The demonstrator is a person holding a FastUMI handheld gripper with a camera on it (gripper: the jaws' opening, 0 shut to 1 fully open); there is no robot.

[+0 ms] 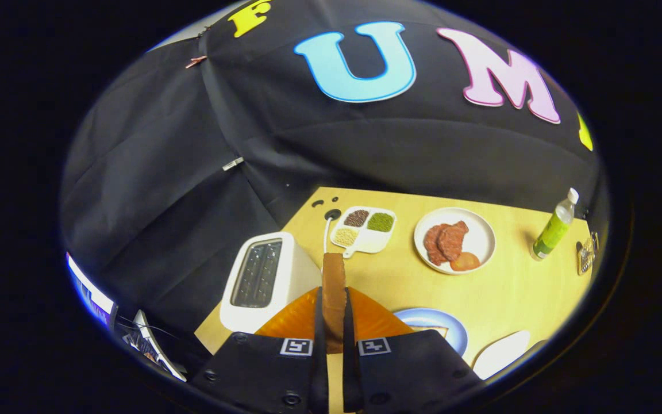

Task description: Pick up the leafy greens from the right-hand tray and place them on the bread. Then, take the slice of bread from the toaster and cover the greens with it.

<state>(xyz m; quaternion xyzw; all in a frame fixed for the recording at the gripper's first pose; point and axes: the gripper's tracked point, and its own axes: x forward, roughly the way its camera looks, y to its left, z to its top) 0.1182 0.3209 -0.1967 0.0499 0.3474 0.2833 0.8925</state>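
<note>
My gripper (334,325) is shut on a slice of toasted bread (334,284), held upright and seen edge-on between the two black fingers (318,322). The slice hangs above the table, over an orange ribbed plate (288,319) that lies under the fingers. The white toaster (262,282) stands just left of the slice, and its dark slots look empty. Right of the fingers lies a blue plate (443,322) with the corner of a light bread slice (431,332) on it. Part of a white tray (500,353) shows beyond it, at the table's near right.
Further back on the wooden table (509,287) stand a white compartment dish of grains (364,229), a white plate with meat pieces (454,240) and a green bottle (554,227). A small metal object (585,256) lies by the right edge. The toaster's cable (326,233) runs to a hole.
</note>
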